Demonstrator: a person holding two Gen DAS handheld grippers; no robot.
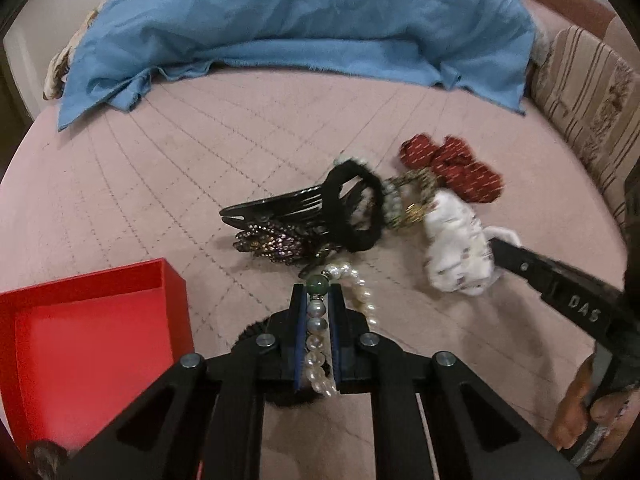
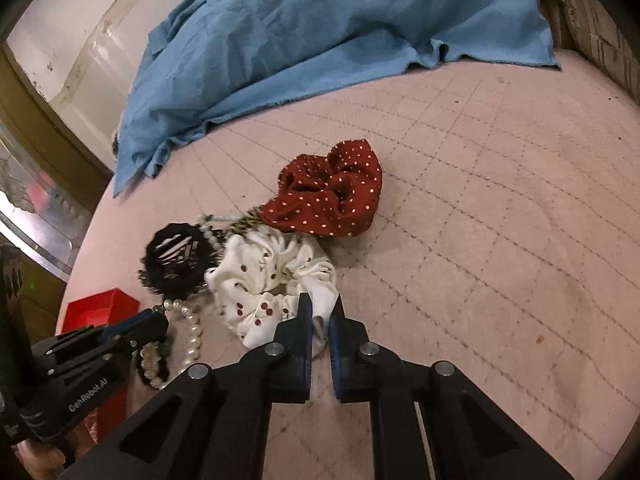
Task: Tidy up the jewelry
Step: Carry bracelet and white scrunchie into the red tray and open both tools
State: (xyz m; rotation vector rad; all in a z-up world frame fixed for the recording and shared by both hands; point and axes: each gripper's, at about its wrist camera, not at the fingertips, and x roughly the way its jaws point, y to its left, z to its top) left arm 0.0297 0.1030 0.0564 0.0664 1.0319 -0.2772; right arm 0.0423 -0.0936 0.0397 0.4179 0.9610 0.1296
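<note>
Pink quilt (image 2: 480, 240) bare right of red scrunchie (image 2: 328, 196).

both cams sat on the grippers, close above the quilted pink bed cover (image 1: 160, 168), pitched steeply down and forward – left cam viewed from the left, right cam from the right. shared: white scrunchie (image 1: 456, 248) (image 2: 260, 276), blue cloth (image 1: 300, 20) (image 2: 320, 28).

My left gripper (image 1: 318, 300) at bottom centre is clamped on the pearl bracelet (image 1: 316, 340), its green bead (image 1: 318, 285) at the fingertips. Red box (image 1: 92, 320) sits lower left. At right, my right gripper (image 1: 496, 246) pinches the white scrunchie (image 1: 456, 248); black hair clip (image 1: 280, 208) mid-frame.
</note>
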